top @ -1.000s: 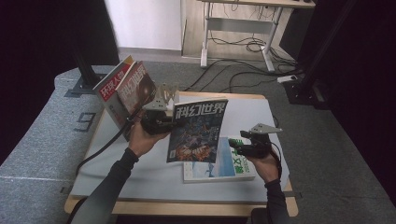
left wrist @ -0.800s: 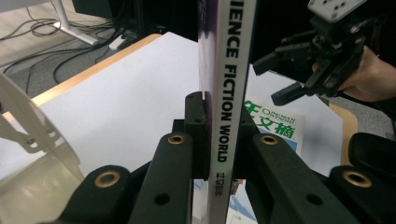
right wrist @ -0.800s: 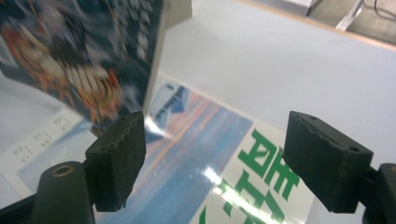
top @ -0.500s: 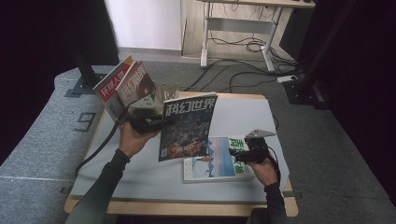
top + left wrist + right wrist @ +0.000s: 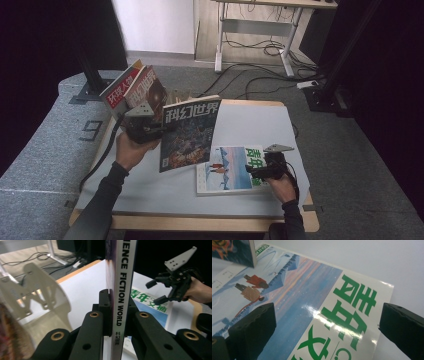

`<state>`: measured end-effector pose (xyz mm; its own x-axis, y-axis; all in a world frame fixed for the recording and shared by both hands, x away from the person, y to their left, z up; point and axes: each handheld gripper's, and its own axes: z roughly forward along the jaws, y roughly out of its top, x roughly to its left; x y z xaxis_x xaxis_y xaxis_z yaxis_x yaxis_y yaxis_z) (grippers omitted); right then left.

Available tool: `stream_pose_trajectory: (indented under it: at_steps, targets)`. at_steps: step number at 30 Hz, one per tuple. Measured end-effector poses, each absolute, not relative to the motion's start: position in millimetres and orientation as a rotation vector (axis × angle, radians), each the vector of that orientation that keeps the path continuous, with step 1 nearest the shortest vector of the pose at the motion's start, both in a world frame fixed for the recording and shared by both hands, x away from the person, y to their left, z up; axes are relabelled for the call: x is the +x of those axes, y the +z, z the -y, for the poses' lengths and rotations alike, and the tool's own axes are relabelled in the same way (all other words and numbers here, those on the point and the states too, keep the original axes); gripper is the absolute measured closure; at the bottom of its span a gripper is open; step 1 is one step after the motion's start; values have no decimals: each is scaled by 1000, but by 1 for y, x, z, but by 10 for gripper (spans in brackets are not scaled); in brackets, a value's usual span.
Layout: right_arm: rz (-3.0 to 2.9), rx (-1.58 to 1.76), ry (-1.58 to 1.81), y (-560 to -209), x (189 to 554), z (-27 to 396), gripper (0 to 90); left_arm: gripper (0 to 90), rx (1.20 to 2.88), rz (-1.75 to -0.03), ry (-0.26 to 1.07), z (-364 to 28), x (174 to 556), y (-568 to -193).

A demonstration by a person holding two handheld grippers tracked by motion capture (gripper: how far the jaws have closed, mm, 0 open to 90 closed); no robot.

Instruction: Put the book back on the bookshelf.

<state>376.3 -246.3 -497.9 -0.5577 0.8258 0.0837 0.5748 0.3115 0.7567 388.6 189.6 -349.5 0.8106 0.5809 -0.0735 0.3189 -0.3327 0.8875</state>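
Science Fiction World magazine (image 5: 186, 132), clamped upright by its spine in the left gripper (image 5: 117, 312) above the table's left half, needed a firm carry while the right gripper's (image 5: 261, 169) just-opened, empty jaws straddled the green-titled magazine (image 5: 312, 312) squarely.

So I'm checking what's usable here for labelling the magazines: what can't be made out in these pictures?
- Science fiction magazine: left gripper view shows its spine edge-on; cover unseen there.
- Rack: left gripper view, blurred, cut by the left edge.
- Green-titled magazine: right gripper view, cut by the frame edges.
- Small cover print: high view, too small.
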Motion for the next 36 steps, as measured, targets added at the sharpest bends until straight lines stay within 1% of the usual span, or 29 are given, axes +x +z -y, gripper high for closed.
stream_pose_trajectory:
  at_steps: [15,21,27,29,36]
  targets:
    - [-2285,1255,1077,-509,374,246,6,828,1911,-788,428,-229,386,-345]
    - [-2278,1276,1070,-514,374,251,10,828,1877,-833,441,-248,385,-345]
    - [-2277,1287,1054,-517,374,251,12,829,1860,-860,464,-259,382,-342]
    - [-2274,1288,1056,-518,374,251,12,829,1845,-882,496,-266,380,-339]
    - [-2272,1287,1052,-518,375,251,12,829,1817,-929,539,-276,378,-334]
